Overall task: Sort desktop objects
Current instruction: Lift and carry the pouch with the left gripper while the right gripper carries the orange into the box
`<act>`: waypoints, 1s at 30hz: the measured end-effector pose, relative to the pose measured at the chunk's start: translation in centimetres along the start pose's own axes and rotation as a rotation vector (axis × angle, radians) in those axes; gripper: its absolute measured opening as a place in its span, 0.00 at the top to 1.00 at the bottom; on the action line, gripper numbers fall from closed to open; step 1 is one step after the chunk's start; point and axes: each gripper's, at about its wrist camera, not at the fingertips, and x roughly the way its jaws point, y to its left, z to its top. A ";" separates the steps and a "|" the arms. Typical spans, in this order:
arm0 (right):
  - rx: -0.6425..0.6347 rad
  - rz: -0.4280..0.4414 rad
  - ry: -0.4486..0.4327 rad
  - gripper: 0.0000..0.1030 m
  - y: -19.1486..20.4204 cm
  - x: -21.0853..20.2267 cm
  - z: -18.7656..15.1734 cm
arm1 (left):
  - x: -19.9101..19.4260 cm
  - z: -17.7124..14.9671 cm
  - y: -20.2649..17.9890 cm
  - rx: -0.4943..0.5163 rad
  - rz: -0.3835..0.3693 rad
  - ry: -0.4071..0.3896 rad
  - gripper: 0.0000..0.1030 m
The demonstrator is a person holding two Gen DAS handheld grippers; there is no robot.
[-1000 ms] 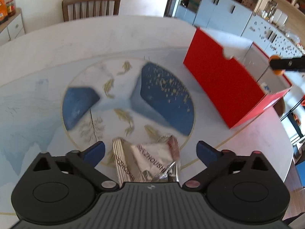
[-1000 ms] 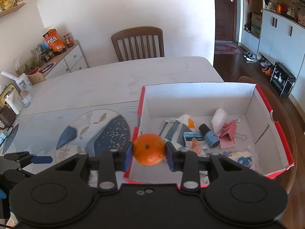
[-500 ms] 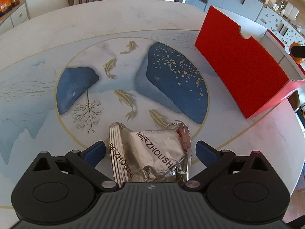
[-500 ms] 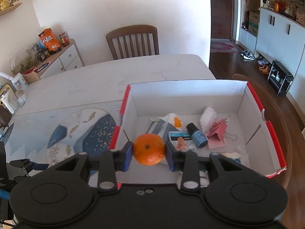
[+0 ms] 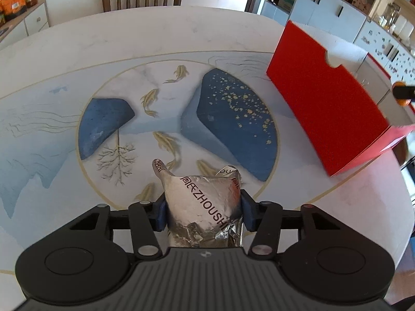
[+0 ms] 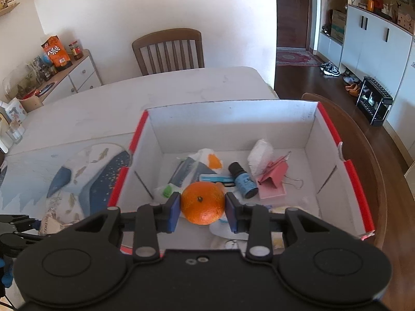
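Left wrist view: the left gripper (image 5: 203, 213) sits low centre of the frame with its blue fingers (image 5: 158, 213) closing on a silver foil packet (image 5: 202, 207); both pads already touch the packet's sides, and the packet bulges upward between them. The packet rests on the bench (image 5: 77, 46), on the lower edge of the painted circle with blue shapes and gold fish (image 5: 179, 119). The red box (image 5: 326, 108) stands at the right of the frame, well apart from the packet, showing its outer red wall. Right wrist view: the right gripper (image 6: 202, 207) holds an orange (image 6: 202, 202) clamped between its blue fingers (image 6: 173, 212), centre frame, above the open interior of the red box. Inside the box, on its white floor, lie a small dark bottle with a blue label (image 6: 243, 181), a pink binder clip (image 6: 272, 178), a white wad (image 6: 260, 153) and several paper packets (image 6: 192, 168). A wooden chair (image 6: 168, 51) stands beyond the bench's far edge.
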 end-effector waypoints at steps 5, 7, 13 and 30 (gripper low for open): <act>-0.010 -0.009 0.007 0.66 -1.1 0.2 0.0 | -1.4 1.1 -1.2 -0.017 -0.037 -0.029 0.50; -0.011 -0.014 0.012 0.66 -1.5 0.3 0.0 | -2.1 1.8 -2.0 -0.015 -0.058 -0.042 0.50; -0.009 -0.021 0.028 0.66 -2.6 0.7 -0.3 | -4.3 4.2 -5.1 0.020 -0.140 -0.094 0.50; 0.013 -0.051 0.016 0.66 -5.8 0.0 -0.9 | -3.4 10.3 -15.8 0.245 -0.291 -0.126 0.49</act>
